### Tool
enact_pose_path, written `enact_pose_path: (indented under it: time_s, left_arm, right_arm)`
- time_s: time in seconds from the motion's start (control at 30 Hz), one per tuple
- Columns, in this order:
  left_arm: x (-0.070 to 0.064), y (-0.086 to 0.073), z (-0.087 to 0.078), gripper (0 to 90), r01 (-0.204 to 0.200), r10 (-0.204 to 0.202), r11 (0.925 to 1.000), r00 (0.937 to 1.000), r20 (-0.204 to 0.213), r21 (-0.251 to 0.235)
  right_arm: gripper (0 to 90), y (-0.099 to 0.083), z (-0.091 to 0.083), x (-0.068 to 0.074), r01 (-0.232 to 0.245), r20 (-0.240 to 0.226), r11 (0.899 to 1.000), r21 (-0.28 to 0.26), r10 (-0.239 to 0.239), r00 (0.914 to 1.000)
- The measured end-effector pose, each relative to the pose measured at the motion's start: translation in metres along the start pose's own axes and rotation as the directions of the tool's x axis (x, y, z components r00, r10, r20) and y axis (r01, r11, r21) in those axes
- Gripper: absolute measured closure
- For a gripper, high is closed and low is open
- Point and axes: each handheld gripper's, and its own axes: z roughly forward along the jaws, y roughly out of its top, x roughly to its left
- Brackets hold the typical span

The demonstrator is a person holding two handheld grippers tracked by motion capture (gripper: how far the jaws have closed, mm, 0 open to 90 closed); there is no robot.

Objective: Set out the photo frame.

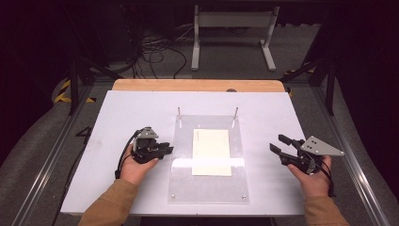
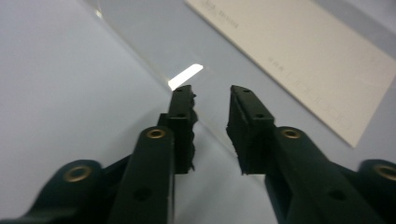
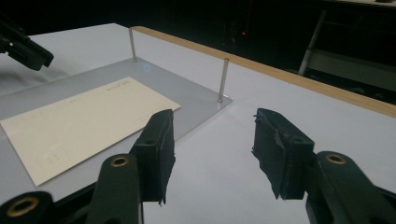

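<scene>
Cream rectangular card [image 1: 211, 152] flat on glossy clear acrylic plate [image 1: 184, 181], both black tools [image 1: 165, 149] [image 1: 281, 144] spread, empty.

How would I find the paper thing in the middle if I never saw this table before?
Start at the big white table and find the clear plastic plate lying flat at its middle, with two thin metal pins standing at its far edge. The cream envelope lies flat on that plate, between the two grippers. It is the only cream-coloured, paper thing there.
</scene>
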Motion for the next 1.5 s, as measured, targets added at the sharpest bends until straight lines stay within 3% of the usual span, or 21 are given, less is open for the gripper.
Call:
enact_pose_path:
  time_s: [0.03, 0.13, 0.23, 0.3, 0.43, 0.57, 0.7, 0.83, 0.93, 1.03, 1.23, 1.33, 1.5]
  left_arm:
    - [0.0, 0.0, 0.0, 61.6, 0.0, 0.0, 1.0, 1.0, 0.0, 0.0]
    - [-0.005, -0.002, -0.017, 54.7, -0.035, 0.036, 0.9956, 0.9993, 0.012, -0.087]
    - [-0.005, -0.004, -0.034, 51.8, -0.044, 0.044, 0.9842, 0.999, 0.001, -0.171]
    - [-0.003, -0.005, -0.041, 50.8, -0.04, 0.04, 0.9787, 0.9992, -0.002, -0.201]
    - [0.002, -0.01, -0.052, 47.7, -0.015, 0.015, 0.9721, 0.9999, -0.002, -0.234]
    - [0.003, -0.015, -0.057, 42.0, -0.017, 0.015, 0.9672, 0.9998, -0.008, -0.253]
    - [0.002, -0.02, -0.061, 40.3, -0.024, 0.021, 0.9588, 0.9997, -0.013, -0.283]
    - [0.0, -0.027, -0.068, 36.8, -0.018, 0.008, 0.9547, 0.9994, -0.033, -0.297]
    - [-0.002, -0.033, -0.073, 35.6, 0.003, -0.017, 0.9583, 0.9987, -0.047, -0.286]
    - [-0.001, -0.04, -0.079, 30.3, 0.042, -0.05, 0.9581, 0.9986, -0.02, -0.283]
    - [-0.005, -0.047, -0.086, 27.3, 0.01, -0.03, 0.9605, 0.9972, -0.068, -0.278]
    - [-0.006, -0.047, -0.088, 27.8, -0.011, -0.012, 0.9662, 0.9961, -0.088, -0.258]
    - [-0.006, -0.047, -0.082, 28.5, 0.0, -0.018, 0.972, 0.997, -0.075, -0.235]
  right_arm:
    - [47.9, 0.0, 0.0, 0.0, 0.0, 0.0, 1.0, 0.0, 0.0, 1.0]
    - [47.5, 0.002, 0.004, 0.006, 0.002, -0.02, 1.0, -0.001, -0.002, 0.9998]
    - [48.9, 0.003, 0.009, 0.011, 0.015, -0.046, 1.0, -0.006, -0.016, 0.9988]
    - [49.7, 0.005, 0.012, 0.013, 0.027, -0.055, 1.0, -0.011, -0.028, 0.9981]
    - [49.5, 0.008, 0.023, 0.02, 0.04, -0.085, 0.999, 0.014, -0.038, 0.9957]
    - [49.2, 0.013, 0.035, 0.023, 0.005, -0.136, 1.0, 0.005, -0.004, 0.9907]
    - [48.7, 0.019, 0.045, 0.023, 0.0, -0.142, 1.0, -0.025, -0.004, 0.9899]
    - [46.6, 0.025, 0.061, 0.02, 0.014, -0.128, 1.0, 0.009, -0.013, 0.9917]
    - [45.2, 0.028, 0.072, 0.017, 0.007, -0.136, 1.0, 0.018, -0.005, 0.9908]
    - [43.7, 0.032, 0.084, 0.013, 0.013, -0.144, 1.0, 0.028, -0.009, 0.9896]
    - [45.3, 0.043, 0.106, 0.0, 0.036, -0.13, 0.998, 0.054, -0.029, 0.9911]
    - [47.5, 0.043, 0.122, -0.01, 0.001, -0.133, 0.996, 0.087, 0.011, 0.9911]
    - [55.2, 0.04, 0.141, -0.018, -0.006, -0.119, 0.992, 0.125, 0.021, 0.9927]
